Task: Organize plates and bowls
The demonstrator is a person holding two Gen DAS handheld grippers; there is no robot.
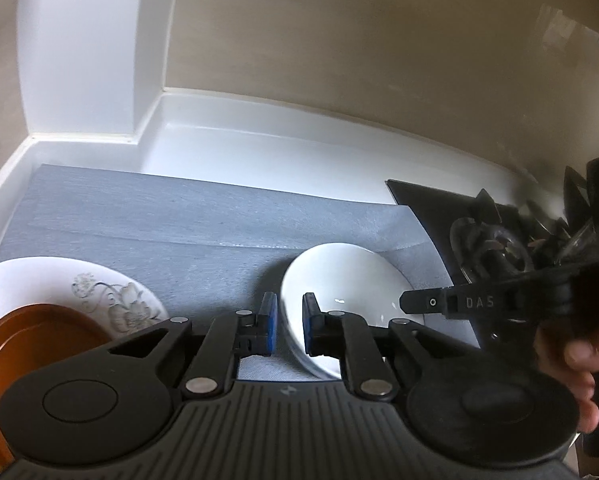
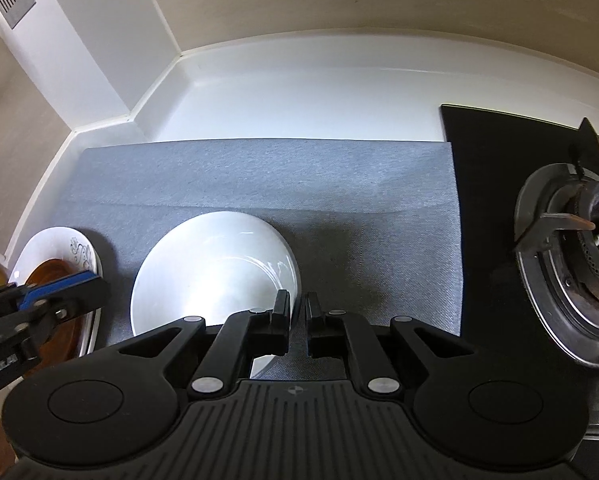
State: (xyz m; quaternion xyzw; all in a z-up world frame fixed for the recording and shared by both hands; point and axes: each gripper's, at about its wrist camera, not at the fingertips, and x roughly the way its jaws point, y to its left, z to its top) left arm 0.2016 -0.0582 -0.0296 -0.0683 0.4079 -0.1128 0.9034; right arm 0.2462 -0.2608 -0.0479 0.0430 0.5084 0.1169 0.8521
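The round glossy white ceramic bowl (image 1: 351,300) sits on the grey woven cloth mat (image 1: 171,224) in the lower middle of both frames. In the left wrist view the left gripper (image 1: 289,322) straddles the bowl's left rim, its blue-padded fingers (image 1: 268,320) parted with the rim between them and a visible gap on the outer side. In the right wrist view the right gripper (image 2: 298,326) has its black fingers (image 2: 281,320) closing narrowly on the bowl's right rim (image 2: 295,280); whether they pinch it I cannot tell. At lower left lies a white flower-patterned plate (image 1: 111,296) carrying a brown round dish (image 1: 27,340), near the bowl. The mat's upper half and the white worktop (image 2: 299,100) behind lie open; the black gas hob (image 2: 571,240) bounds the right edge.
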